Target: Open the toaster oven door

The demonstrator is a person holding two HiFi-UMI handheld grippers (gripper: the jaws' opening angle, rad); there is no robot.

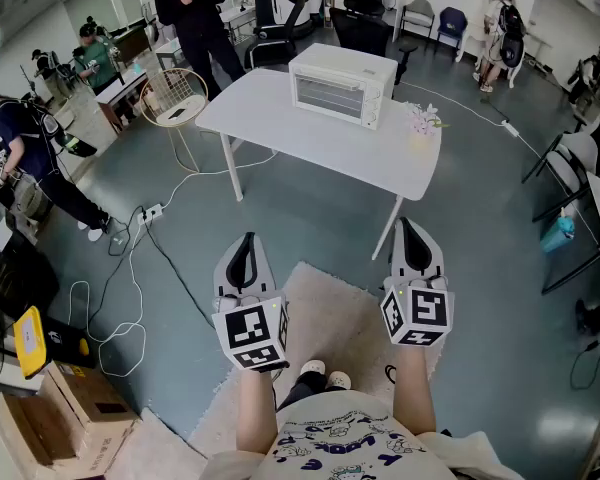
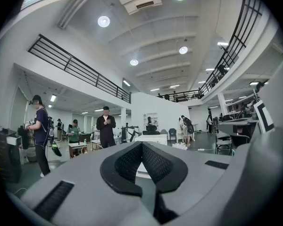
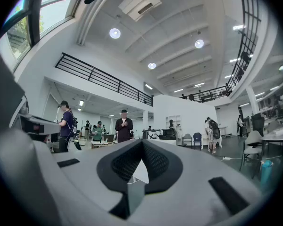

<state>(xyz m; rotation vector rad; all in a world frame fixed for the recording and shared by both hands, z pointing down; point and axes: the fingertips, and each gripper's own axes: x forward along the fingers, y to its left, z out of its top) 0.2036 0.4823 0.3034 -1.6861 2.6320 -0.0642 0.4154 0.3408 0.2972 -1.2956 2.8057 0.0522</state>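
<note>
Both grippers, left [image 1: 245, 244] and right [image 1: 411, 230], are clenched on nothing and held level. The white toaster oven [image 1: 341, 87] sits, door closed, on the white table [image 1: 280, 133], well apart from them.

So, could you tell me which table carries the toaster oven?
The large rectangular white table: the toaster oven stands near its far edge. The small round table left of it carries none.

Right gripper [image 3: 142, 146]: fingers together, apparently empty.
</note>
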